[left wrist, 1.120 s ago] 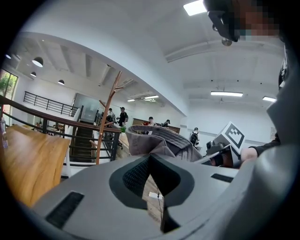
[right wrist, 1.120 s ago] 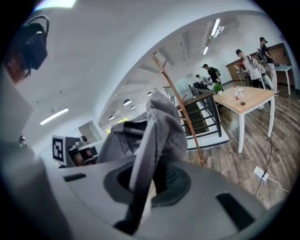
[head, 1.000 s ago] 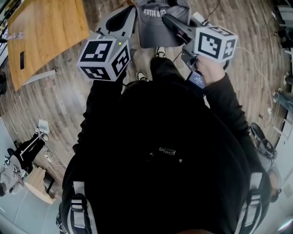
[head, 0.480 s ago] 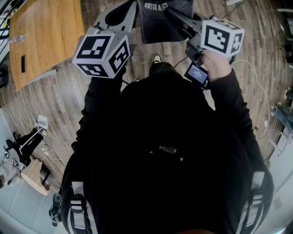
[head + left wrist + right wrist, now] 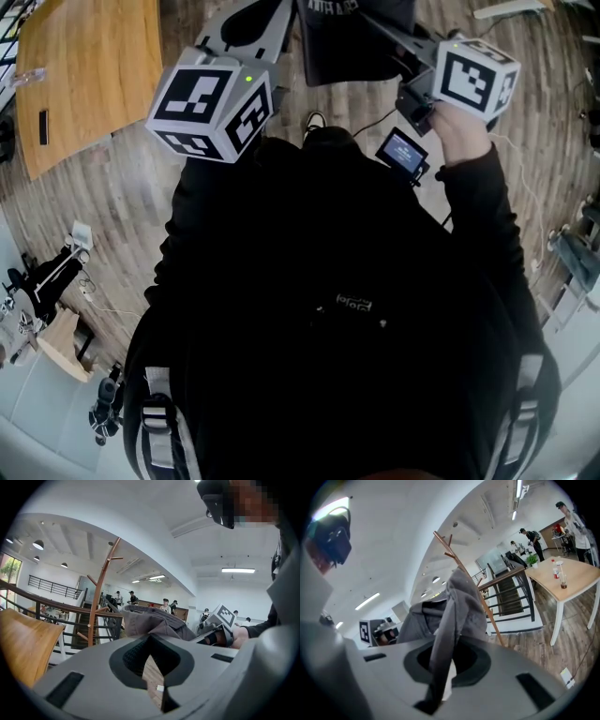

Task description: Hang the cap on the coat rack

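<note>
A dark grey cap (image 5: 349, 39) hangs between my two grippers at the top of the head view. My left gripper (image 5: 284, 11) is shut on one edge of the cap (image 5: 157, 619). My right gripper (image 5: 371, 21) is shut on the other side, and a fold of cap fabric (image 5: 452, 616) runs down between its jaws. The wooden coat rack (image 5: 99, 592) stands beyond the cap, left of it in the left gripper view. In the right gripper view its branched top (image 5: 449, 550) rises just above the cap. The cap is apart from the rack.
A wooden table (image 5: 89, 75) is at the left. A black stair railing (image 5: 56, 606) stands by the rack. Another table (image 5: 567, 581) with bottles is at the right. Several people stand far back. Cables lie on the plank floor (image 5: 122, 197).
Both grippers have lifted the cap up and forward; it now sits higher in the head view, partly cut by the top edge.
</note>
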`<state>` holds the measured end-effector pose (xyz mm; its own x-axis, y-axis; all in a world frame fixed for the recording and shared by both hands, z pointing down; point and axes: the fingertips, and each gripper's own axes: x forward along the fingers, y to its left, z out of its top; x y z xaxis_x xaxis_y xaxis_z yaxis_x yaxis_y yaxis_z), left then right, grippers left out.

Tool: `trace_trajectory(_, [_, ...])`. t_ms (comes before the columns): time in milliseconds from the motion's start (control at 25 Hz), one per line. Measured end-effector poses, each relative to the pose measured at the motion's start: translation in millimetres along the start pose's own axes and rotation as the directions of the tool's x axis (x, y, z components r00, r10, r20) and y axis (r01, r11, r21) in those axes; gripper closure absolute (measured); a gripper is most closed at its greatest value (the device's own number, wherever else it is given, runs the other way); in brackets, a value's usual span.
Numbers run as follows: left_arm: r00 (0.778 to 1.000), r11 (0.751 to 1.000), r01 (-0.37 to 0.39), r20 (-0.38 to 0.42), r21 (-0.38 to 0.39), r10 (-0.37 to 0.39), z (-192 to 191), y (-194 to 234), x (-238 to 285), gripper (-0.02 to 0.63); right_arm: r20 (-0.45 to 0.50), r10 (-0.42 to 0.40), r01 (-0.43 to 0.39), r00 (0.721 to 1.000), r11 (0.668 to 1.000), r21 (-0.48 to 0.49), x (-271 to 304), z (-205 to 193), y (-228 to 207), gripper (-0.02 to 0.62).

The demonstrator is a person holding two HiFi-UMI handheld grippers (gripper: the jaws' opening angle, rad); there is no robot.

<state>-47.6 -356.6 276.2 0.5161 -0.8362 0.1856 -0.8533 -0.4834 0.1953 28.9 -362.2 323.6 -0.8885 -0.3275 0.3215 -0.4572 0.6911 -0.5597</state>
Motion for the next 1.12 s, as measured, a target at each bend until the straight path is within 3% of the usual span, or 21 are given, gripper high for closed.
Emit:
trace_trajectory(200, [1.000, 1.000, 0.003, -0.012, 0.001, -0.003, 3, 5, 17, 0.598, -0.002, 0.011, -0.011, 1.000, 1.000, 0.004, 1, 11, -14, 0.575])
trace_trajectory(520, [1.000, 1.000, 0.003, -0.011, -0.008, -0.003, 7, 46, 39, 0.598, -0.015, 0.020, -0.020, 1.000, 1.000, 0.009, 38, 31, -34, 0.575])
trace_trajectory(920, [0.998, 0.999, 0.051, 0.024, 0.011, -0.051, 46, 120, 92, 0.598, 0.013, -0.012, 0.012, 1.000, 1.000, 0.001, 96, 96, -71, 0.575])
trace_trajectory(1120, [0.997, 0.997, 0.073, 0.035, 0.034, -0.075, 60, 131, 102, 0.598, 0.047, -0.022, 0.021, 0.999, 1.000, 0.009, 104, 113, -75, 0.575])
